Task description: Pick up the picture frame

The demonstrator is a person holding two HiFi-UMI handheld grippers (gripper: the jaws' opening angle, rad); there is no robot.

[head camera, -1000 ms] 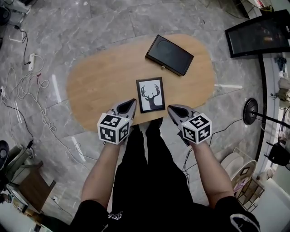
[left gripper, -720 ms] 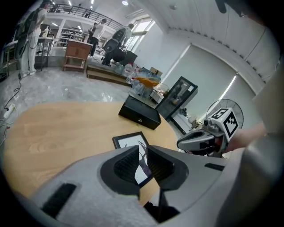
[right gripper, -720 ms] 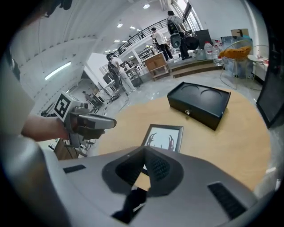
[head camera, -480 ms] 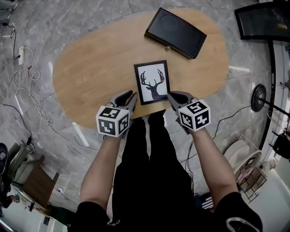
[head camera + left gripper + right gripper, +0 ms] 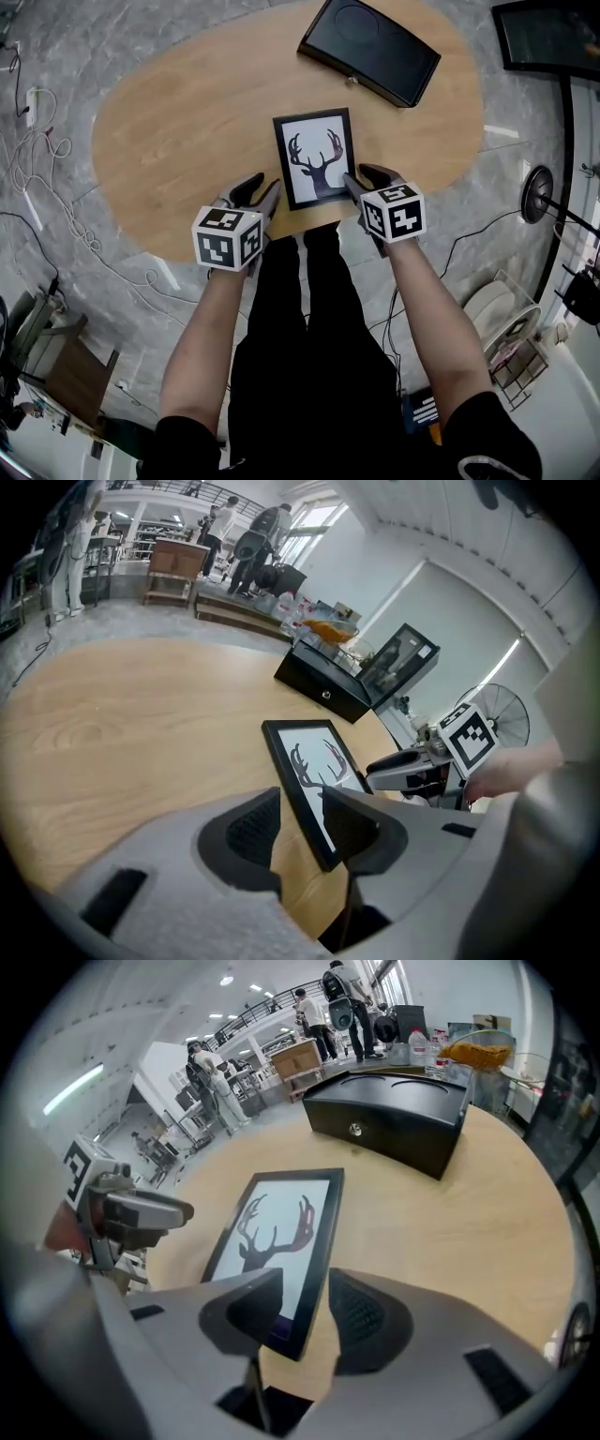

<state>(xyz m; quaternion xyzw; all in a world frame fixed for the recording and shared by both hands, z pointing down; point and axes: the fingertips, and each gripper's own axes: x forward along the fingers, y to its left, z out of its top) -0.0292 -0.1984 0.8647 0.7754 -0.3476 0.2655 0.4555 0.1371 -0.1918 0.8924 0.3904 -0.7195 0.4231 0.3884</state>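
In the head view the left hand-held gripper's (image 5: pixel 255 187) marker cube hides the hand behind it. The black box (image 5: pixel 370 49), beyond the picture frame's far right corner, is cut off by the top edge. In the left gripper view the right-hand jaw covers the picture frame's (image 5: pixel 305 761) near left corner. In the right gripper view the left-hand jaw covers part of its near right corner (image 5: pixel 272 1241). Whether any pad touches the frame is hard to make out.

The picture frame (image 5: pixel 316 157), a stag's head in black on white, lies flat on the wooden table (image 5: pixel 187 122), close to the edge nearest the person. The left hand-held gripper (image 5: pixel 300 827) straddles the frame's left edge at the near corner. Its jaws are opening and not clamped, with the black border between them. The right hand-held gripper (image 5: pixel 366 178) does the same at the frame's right edge. Its jaws (image 5: pixel 305 1312) are also opening, spread wide, with the near right corner standing between them, not gripped.
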